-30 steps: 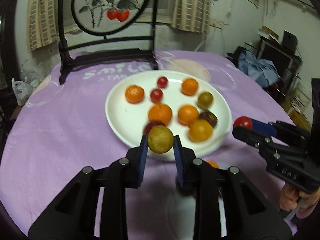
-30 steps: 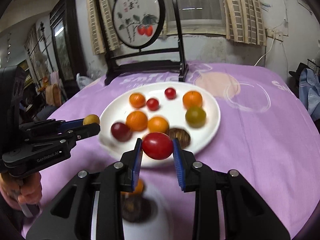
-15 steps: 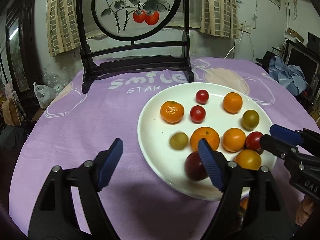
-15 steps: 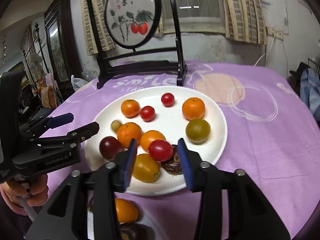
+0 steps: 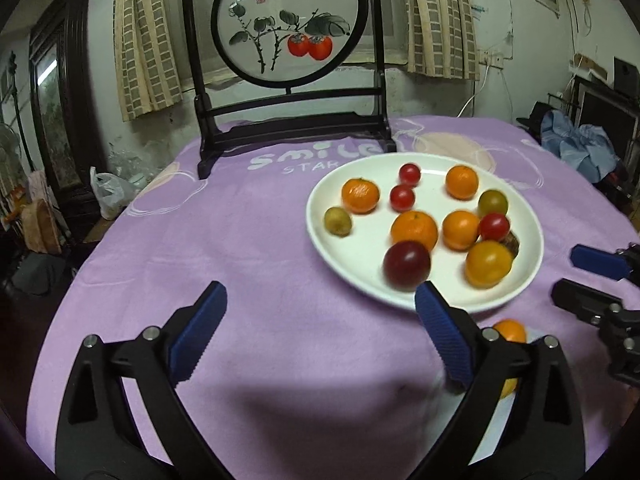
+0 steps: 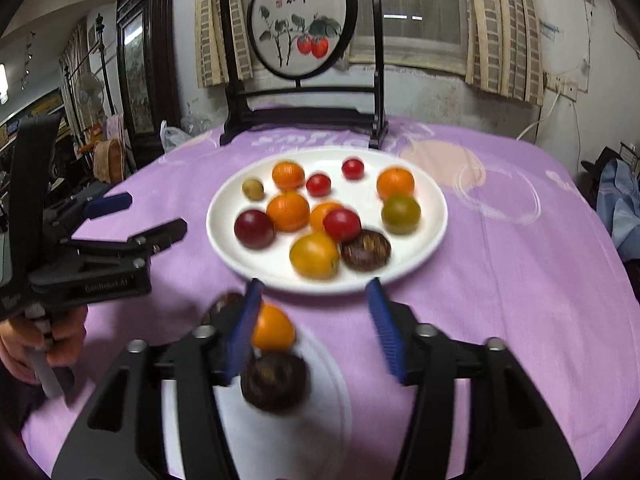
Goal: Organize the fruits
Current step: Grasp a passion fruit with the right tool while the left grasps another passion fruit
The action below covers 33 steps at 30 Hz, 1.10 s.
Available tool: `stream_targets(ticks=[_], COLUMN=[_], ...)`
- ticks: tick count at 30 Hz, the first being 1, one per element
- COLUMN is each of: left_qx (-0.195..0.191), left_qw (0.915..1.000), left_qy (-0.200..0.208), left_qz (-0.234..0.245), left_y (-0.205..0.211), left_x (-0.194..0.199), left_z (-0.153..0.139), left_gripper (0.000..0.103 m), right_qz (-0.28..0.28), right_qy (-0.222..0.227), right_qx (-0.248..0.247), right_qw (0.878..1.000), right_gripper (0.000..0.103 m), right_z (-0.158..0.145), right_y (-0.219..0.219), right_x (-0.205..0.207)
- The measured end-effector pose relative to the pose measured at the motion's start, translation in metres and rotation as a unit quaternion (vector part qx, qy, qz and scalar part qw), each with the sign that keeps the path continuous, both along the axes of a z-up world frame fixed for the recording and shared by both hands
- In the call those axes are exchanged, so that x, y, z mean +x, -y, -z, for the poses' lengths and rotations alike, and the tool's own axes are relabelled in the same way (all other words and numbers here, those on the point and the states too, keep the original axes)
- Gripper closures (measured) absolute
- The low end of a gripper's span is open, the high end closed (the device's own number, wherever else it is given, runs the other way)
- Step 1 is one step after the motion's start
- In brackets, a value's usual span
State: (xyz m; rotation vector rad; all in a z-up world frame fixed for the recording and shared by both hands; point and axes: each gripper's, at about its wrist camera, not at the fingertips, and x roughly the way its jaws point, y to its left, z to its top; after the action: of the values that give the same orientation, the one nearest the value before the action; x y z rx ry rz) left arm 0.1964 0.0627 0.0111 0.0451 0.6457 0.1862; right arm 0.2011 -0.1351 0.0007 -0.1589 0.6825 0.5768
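Note:
A large white plate (image 5: pixel 360 264) (image 6: pixel 424 248) on the purple tablecloth holds several fruits: oranges, red tomatoes, a small yellow-green fruit (image 5: pixel 338 221) (image 6: pixel 253 189), a red tomato (image 5: pixel 494 227) (image 6: pixel 341 224), a dark plum (image 5: pixel 407 265) and a brown fruit (image 6: pixel 365 249). My left gripper (image 5: pixel 320 328) is open and empty, near the plate's front left. My right gripper (image 6: pixel 314 328) is open and empty, above a small white plate (image 6: pixel 328 380) that holds an orange (image 6: pixel 272 328) and a dark fruit (image 6: pixel 274 380). Each gripper shows in the other's view (image 6: pixel 154 220) (image 5: pixel 576 276).
A black wooden stand with a round painted screen (image 5: pixel 288 24) (image 6: pixel 302 20) stands at the table's far side. A dark cabinet (image 6: pixel 146 60) and bags are left of the table. Blue cloth (image 5: pixel 576 148) lies at the right.
My left gripper let go of the yellow-green fruit and my right gripper let go of the red tomato; both now lie on the large plate. Both grippers opened and drew back.

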Motion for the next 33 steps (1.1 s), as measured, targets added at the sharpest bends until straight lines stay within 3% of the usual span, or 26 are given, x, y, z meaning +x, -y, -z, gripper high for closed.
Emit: stream_targets(ticks=[10,17,29,33], left_qx=[-0.008,-0.031,-0.028,-0.032], left_qw=[0.9998,0.9991,0.9991,0.9990], left_qy=[-0.013,-0.024,-0.030,-0.032], left_qz=[-0.009,-0.013,-0.007,-0.006], left_y=[-0.010,-0.017,-0.013,-0.013], left_x=[-0.011,-0.009,-0.009,-0.008], left_z=[0.001,0.002,0.005,0.005], left_gripper=[0.005,0.005,0.005,0.005], right_qz=[-0.088,-0.079,-0.090,-0.091], right_qy=[-0.040,-0.049,-0.039,-0.051], right_qx=[-0.073,-0.083,-0.096,-0.094], right_qw=[0.993,0.992,0.991,0.990], right_gripper=[0.042,0.042,0.044,0.055], right_z=[0.026,0.033,0.037,0.041], right_y=[-0.023,-0.024,-0.029,-0.030], right_x=[-0.020,-0.015,-0.019,-0.017])
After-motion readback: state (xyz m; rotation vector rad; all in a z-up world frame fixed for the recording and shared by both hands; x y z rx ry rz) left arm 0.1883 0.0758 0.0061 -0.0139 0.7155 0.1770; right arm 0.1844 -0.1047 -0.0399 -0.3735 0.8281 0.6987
